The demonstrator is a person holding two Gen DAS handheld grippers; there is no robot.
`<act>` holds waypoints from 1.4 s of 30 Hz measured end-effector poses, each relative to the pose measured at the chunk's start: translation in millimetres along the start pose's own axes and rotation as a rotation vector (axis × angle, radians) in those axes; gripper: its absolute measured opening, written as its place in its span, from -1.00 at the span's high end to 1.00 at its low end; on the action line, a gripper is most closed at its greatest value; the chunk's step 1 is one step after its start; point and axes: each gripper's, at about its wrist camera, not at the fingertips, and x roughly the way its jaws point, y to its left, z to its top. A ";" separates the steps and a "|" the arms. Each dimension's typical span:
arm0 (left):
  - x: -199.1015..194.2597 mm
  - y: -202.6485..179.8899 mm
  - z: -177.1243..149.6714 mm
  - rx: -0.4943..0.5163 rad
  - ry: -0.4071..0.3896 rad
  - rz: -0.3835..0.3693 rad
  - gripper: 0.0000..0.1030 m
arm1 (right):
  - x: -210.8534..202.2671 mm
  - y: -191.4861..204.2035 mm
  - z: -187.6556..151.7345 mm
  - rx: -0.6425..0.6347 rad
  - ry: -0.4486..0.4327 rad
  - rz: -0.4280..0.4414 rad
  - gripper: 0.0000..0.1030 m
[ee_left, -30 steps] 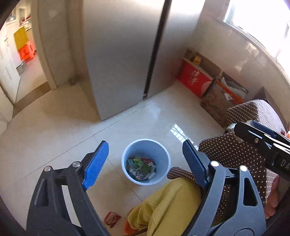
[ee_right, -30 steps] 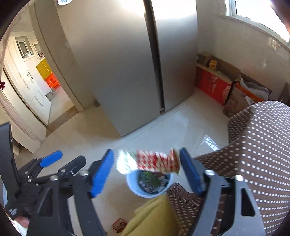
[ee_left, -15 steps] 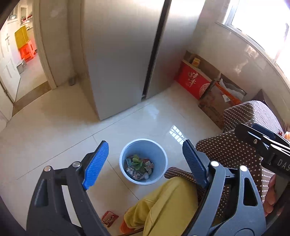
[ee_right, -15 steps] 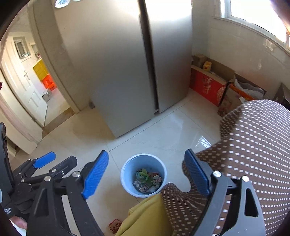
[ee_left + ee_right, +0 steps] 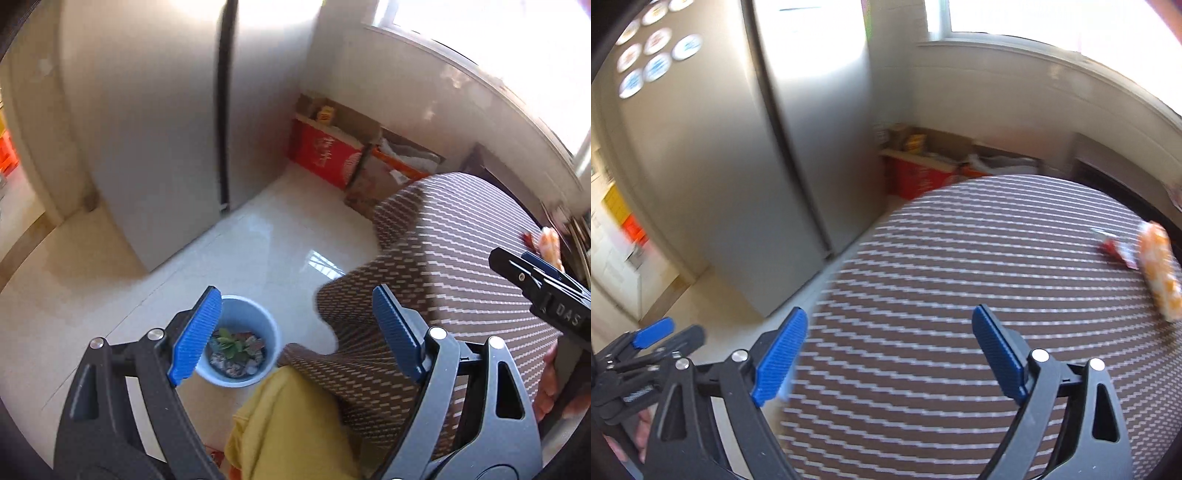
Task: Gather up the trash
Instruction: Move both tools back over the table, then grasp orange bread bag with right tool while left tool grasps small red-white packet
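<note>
The only writing that can be read is "DAS" in white on the black body of the right gripper where it enters the left wrist view; the characters on the red box (image 5: 325,157) against the wall are blurred. Round magnets (image 5: 653,55) sit high on the fridge (image 5: 713,155), their print too small to read.

The left gripper (image 5: 297,336) hangs with its blue pads spread wide and nothing between them, over the edge of the table (image 5: 454,266), whose brown dotted cloth drapes down. The blue bin (image 5: 258,321) stands on the tiled floor just beside that edge, trash lying inside it.

The right gripper (image 5: 886,356) is over the table, its jaws have just been opening, and they stand wide with nothing between them. Two pieces of trash lie at the table's far right rim: an orange packet (image 5: 1158,267) and a red wrapper (image 5: 1117,249) touching it. The tabletop between the gripper and them is bare cloth.
</note>
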 end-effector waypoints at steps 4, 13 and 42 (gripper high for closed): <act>5.7 -48.8 6.3 0.065 0.039 -0.059 -0.60 | -9.4 -64.3 -1.1 0.064 -0.019 -0.112 -0.79; 9.8 -150.4 17.4 0.226 0.056 -0.163 -0.60 | -24.2 -212.2 -14.1 0.231 -0.018 -0.354 -0.80; 154.1 -398.5 67.4 0.367 0.152 -0.221 -0.58 | -9.9 -373.8 -22.9 0.490 -0.034 -0.369 -0.03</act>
